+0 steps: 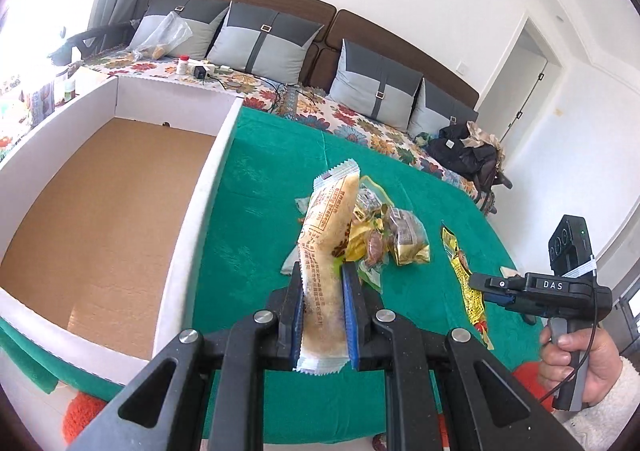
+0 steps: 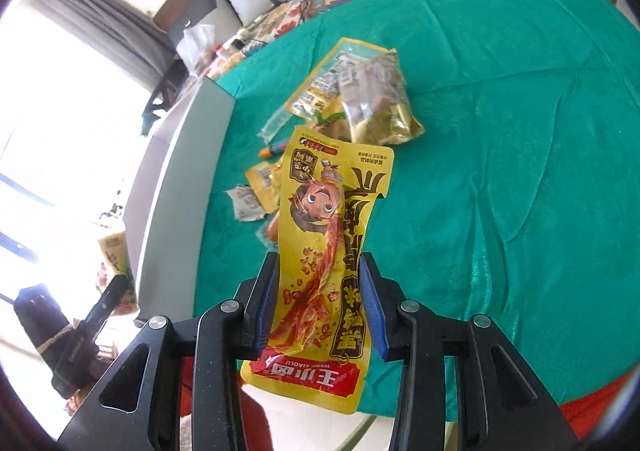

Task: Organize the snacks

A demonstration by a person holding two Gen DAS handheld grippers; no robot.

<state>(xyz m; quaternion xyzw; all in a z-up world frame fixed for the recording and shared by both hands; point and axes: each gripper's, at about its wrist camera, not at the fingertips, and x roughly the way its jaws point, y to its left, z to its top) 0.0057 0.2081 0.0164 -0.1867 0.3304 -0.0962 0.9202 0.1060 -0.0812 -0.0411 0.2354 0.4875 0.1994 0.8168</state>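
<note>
My left gripper (image 1: 322, 271) is shut on a long pale bread-bar packet (image 1: 326, 251), held above the green cloth (image 1: 256, 211) just right of the open white box (image 1: 200, 211). My right gripper (image 2: 320, 263) is shut on a yellow snack packet (image 2: 324, 243) with a cartoon face and a red band, held above the cloth; both show from the side in the left wrist view, the gripper (image 1: 480, 285) and its packet (image 1: 466, 283). A pile of gold and yellow snack packets (image 1: 384, 239) lies on the cloth past both grippers; it also shows in the right wrist view (image 2: 360, 99).
The box has a bare brown cardboard floor (image 1: 100, 211); its wall (image 2: 176, 179) stands left of the pile. Small loose packets (image 2: 256, 195) lie near it. A flowered bed with grey cushions (image 1: 264, 39), a bottle and a black bag (image 1: 464, 155) lies behind.
</note>
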